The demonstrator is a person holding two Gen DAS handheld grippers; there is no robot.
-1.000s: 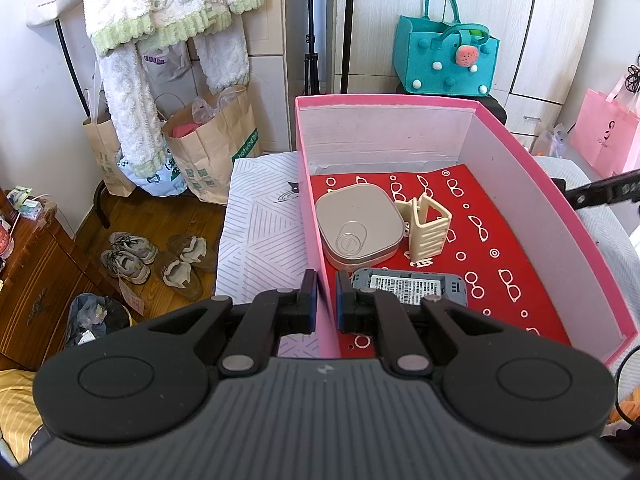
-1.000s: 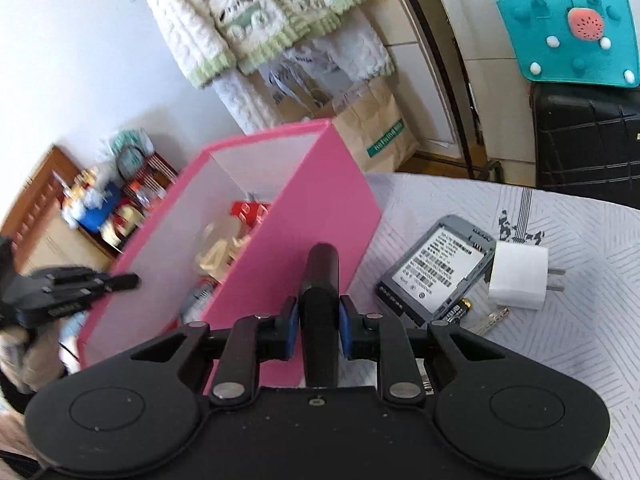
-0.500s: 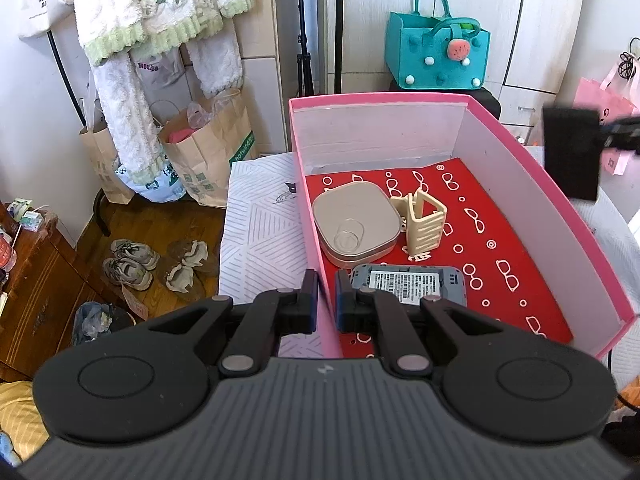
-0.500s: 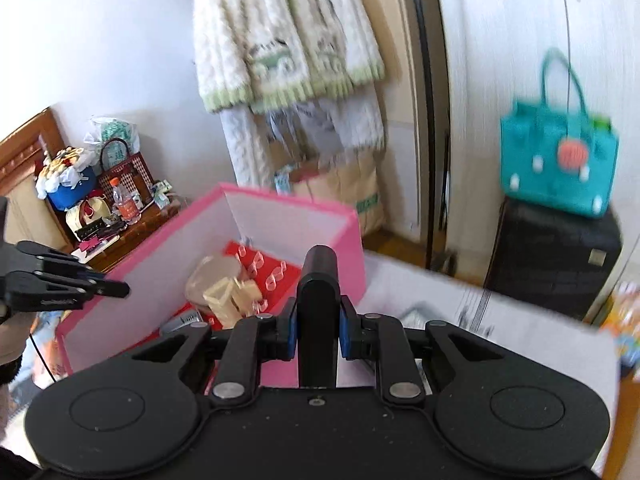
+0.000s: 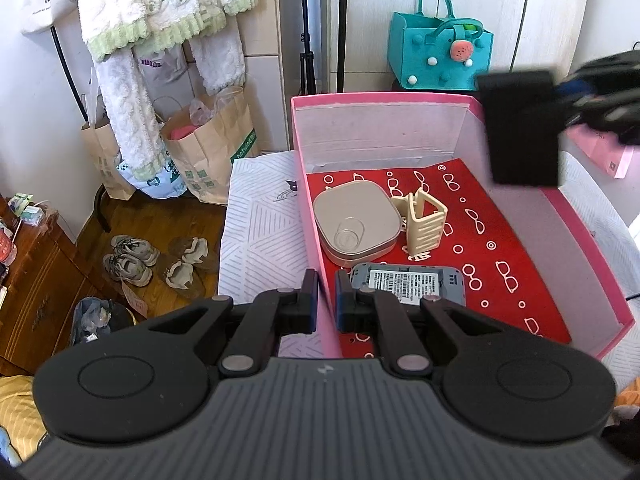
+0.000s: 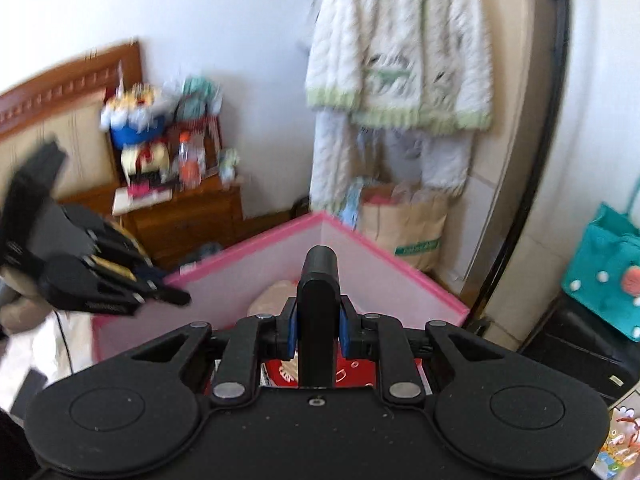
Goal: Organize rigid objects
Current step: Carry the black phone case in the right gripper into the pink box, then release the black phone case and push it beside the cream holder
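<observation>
The pink box [image 5: 592, 248] was the biggest thing before me, open-topped, sitting on the patterned white cloth [image 5: 260, 236], its floor lined with red paper printed with little white glasses [image 5: 492, 240]. My left claw [image 5: 326, 304] had its two fingers drawn narrow on the box's near left wall, one finger outside and one inside, pinching the pink edge between them. Inside, against that same wall, lay the beige rounded-square case [image 5: 356, 220], flat on the red lining. Just nearer to me lay the grey device [image 5: 412, 280] with its white label turned up, partly hidden behind my left claw's inner finger. Touching the case's right side stood the cream hair clip [image 5: 424, 220], upright on its teeth. My right claw [image 6: 318, 330] was clamped on a flat black object [image 5: 522, 128], gripping it by one end so the rest stuck out forward; seen from my left side, it hung blurred in the air above the box's far right corner, clear of the rim and well above the lining. From the right wrist view I looked down over the box's corner, with the black piece rising straight up between my blue-padded fingers [image 6: 291, 326].
</observation>
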